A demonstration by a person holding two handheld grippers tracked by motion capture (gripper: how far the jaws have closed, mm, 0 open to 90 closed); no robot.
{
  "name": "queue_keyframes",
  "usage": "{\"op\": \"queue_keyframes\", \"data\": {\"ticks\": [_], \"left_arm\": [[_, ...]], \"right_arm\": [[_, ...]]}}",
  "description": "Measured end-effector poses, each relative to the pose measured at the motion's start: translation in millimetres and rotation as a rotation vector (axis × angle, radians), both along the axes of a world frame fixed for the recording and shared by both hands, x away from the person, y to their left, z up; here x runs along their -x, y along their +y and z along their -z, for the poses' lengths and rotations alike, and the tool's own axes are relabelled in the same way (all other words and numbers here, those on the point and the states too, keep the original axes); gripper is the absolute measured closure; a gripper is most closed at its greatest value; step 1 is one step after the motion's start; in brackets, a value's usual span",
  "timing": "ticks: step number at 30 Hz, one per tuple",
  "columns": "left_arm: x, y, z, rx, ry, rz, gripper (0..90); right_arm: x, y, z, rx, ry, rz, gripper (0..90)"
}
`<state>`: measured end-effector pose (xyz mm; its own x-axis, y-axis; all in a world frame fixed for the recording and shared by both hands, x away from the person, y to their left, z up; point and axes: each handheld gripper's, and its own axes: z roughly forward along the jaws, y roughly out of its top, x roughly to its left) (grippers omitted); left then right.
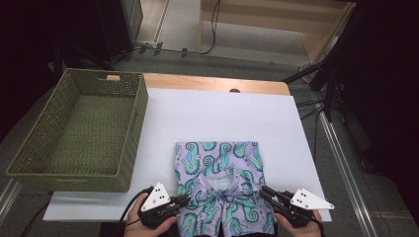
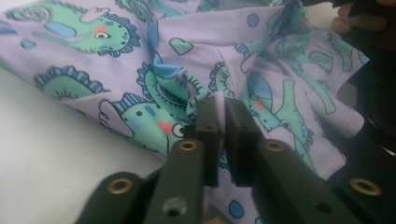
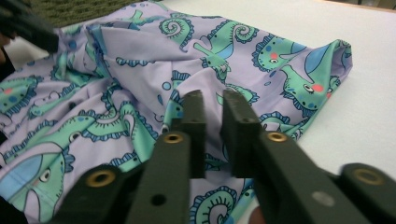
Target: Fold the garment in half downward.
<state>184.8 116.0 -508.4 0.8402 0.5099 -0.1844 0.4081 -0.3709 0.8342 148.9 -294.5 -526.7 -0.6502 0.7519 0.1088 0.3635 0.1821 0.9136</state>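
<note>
A lilac garment [image 1: 217, 168] printed with green seahorses lies folded on the white sheet [image 1: 222, 113], its near part bunched at the table's front edge. My left gripper [image 1: 185, 200] rests at the garment's near left edge, and my right gripper [image 1: 264, 191] at its near right edge. In the left gripper view the jaws [image 2: 222, 109] stand a narrow slit apart, tips against a fold of the cloth [image 2: 140, 56]. In the right gripper view the jaws [image 3: 212, 105] show a small gap, with cloth [image 3: 140, 46] lying slack beyond it and not pinched.
A green woven basket [image 1: 74, 180], nothing in it, stands at the left, overlapping the sheet's edge. A strip of the wooden tabletop [image 1: 212, 81] shows behind the sheet. Cables and dark stands sit on the floor beyond and to the right.
</note>
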Motion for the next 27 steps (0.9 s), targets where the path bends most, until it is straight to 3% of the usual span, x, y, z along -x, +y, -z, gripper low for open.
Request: {"op": "queue_keyframes", "data": {"ticks": [2,5,9,14,18,21,23,27], "left_arm": [[-2.1,0.4,-5.3,0.021,-0.009,-0.013,65.4],[-8.2,2.9,-18.1,0.058,-0.036,-0.037,54.0],[-26.0,6.6,-33.6,0.081,-0.047,-0.089,47.9],[-60.4,0.5,-38.3,0.058,-0.018,-0.195,47.9],[-90.2,-9.8,-31.2,0.004,-0.013,-0.249,50.9],[-111.9,-10.4,-27.2,-0.008,0.012,-0.308,53.1],[-123.5,-9.4,-25.5,-0.002,0.036,-0.34,53.1],[-140.3,-7.8,-20.1,-0.033,0.05,-0.385,53.2]], "right_arm": [[-2.7,-1.0,-2.0,-0.039,0.02,0.009,65.1],[-9.6,-1.8,-6.7,-0.046,0.038,0.029,60.2],[-26.3,-2.8,-16.4,-0.061,0.053,0.079,58.3],[-62.9,-1.2,-23.0,-0.04,0.094,0.139,58.1],[-96.5,-1.8,-22.4,-0.057,0.139,0.199,59.2],[-118.2,-2.4,-20.6,-0.032,0.16,0.226,62.4],[-129.3,-3.5,-19.3,-0.035,0.175,0.247,62.8],[-147.0,-6.0,-16.5,-0.058,0.218,0.281,64.1]]}}
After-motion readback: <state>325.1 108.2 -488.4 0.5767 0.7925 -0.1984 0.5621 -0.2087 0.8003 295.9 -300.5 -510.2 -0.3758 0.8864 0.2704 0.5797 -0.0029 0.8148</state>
